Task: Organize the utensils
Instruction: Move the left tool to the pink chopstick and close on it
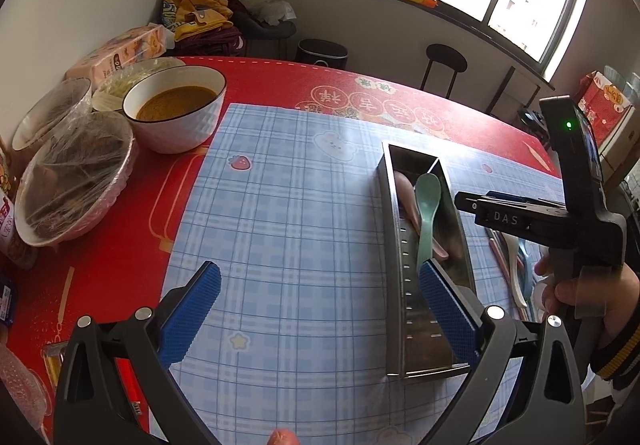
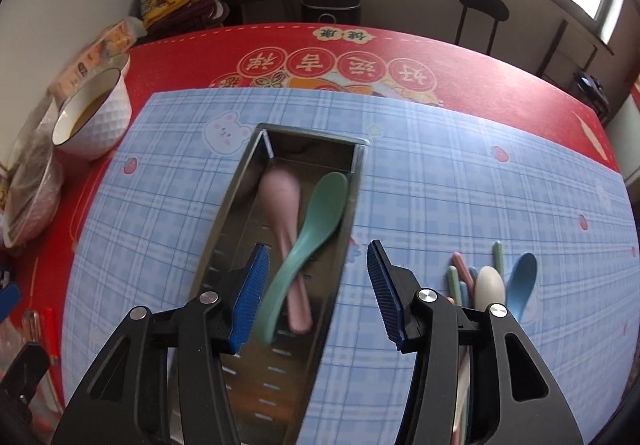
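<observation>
The right gripper [image 2: 316,293] hangs over the near half of the steel tray [image 2: 240,197], its jaws standing about half open and holding nothing: the green spoon [image 2: 316,221] lies free in the tray, its handle between the pads but not pressed, crossed over the pink spoon [image 2: 282,213] beneath it. The left gripper [image 1: 316,309] has its jaws spread wide and empty, one pad just at the tray's near wall [image 1: 394,277], which could steady the tray. In my judgement the step in hand is the release of the green spoon; to do it well the right gripper should lift straight up so the pads clear the handle without dragging it, since the spoon rests tilted on the pink one and could slide or flip out. Next come the utensils left on the bench [image 2: 440,173] to the right: a white spoon [image 2: 490,283], a blue spoon [image 2: 522,277] and a bunch of pastel chopsticks [image 2: 460,277], lying close together, so one should be taken by the handle alone. Readable writing: "DAS" on the right gripper's body in the left wrist view, and large Chinese characters in round seals on the red cloth [image 2: 360,45], too warped to read with certainty; the carton [image 1: 120,53] by the bowls has print too small to read.
</observation>
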`<state>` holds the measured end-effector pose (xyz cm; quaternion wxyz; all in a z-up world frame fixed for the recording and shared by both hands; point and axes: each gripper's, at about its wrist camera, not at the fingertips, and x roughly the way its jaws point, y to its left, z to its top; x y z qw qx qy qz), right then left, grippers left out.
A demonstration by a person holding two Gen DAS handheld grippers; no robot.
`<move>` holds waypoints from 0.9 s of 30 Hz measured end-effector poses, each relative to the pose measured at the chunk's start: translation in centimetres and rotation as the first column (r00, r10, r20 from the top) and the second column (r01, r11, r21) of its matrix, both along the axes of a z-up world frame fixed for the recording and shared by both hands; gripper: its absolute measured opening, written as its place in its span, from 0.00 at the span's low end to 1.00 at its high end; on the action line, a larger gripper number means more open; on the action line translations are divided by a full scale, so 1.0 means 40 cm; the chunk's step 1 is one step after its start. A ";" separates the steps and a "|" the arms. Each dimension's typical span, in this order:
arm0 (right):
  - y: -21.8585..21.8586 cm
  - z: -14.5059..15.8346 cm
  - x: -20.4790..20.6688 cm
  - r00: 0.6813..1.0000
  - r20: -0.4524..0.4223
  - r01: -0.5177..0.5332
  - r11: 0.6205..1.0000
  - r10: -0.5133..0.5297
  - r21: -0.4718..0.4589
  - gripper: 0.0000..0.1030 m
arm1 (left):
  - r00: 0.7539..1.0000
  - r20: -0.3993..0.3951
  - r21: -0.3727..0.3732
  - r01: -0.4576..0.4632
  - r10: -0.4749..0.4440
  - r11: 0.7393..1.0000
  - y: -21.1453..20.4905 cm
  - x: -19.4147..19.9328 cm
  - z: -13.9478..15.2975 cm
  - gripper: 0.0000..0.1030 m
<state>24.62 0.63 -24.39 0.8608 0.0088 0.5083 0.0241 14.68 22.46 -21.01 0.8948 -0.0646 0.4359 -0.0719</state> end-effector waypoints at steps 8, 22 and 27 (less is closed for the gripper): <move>-0.243 -0.022 -0.143 0.986 0.009 0.167 0.983 -0.168 0.077 0.47 | 0.997 -0.009 -0.016 0.081 -0.081 0.997 -0.137 0.011 0.007 0.94; -0.540 -0.092 -0.246 0.986 -0.008 0.166 0.975 -0.167 0.146 0.44 | 0.965 -0.106 0.015 0.241 -0.238 0.970 -0.502 -0.013 -0.056 0.52; -0.564 -0.103 -0.263 0.999 -0.002 0.046 0.984 -0.047 0.172 0.32 | 0.944 -0.224 -0.028 0.243 -0.243 0.970 -0.605 -0.027 -0.140 0.29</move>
